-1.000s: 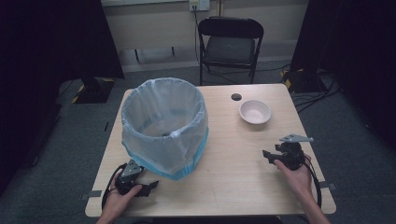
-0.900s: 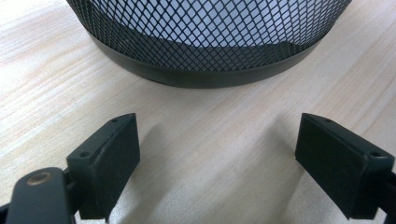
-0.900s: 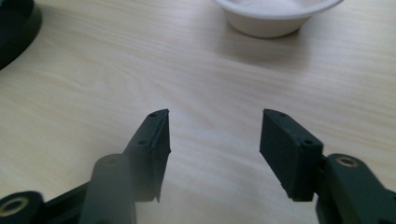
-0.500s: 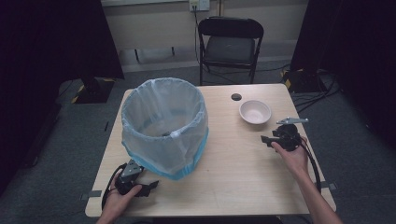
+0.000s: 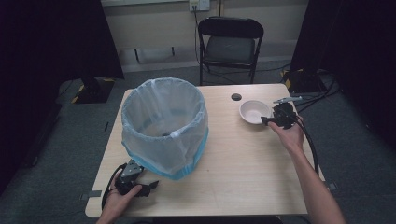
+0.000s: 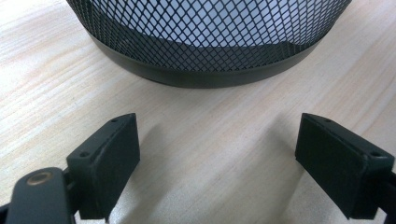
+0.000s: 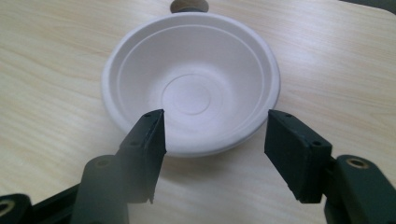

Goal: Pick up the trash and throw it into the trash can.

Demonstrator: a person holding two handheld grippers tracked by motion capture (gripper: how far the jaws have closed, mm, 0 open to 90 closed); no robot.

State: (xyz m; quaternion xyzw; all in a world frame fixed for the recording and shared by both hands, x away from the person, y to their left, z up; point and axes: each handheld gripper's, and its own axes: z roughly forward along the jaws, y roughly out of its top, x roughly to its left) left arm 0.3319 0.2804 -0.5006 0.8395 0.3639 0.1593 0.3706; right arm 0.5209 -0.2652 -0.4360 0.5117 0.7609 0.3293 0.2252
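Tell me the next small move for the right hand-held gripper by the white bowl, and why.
Probably ease the right hand-held gripper forward and down so one jaw goes over the bowl's near rim, then close. Its jaws stand open just short of that rim, and the bowl is empty and upright on the table.

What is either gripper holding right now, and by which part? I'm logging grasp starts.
Nothing is held. The right gripper is open at the white bowl's near rim; the left gripper is open over bare table.
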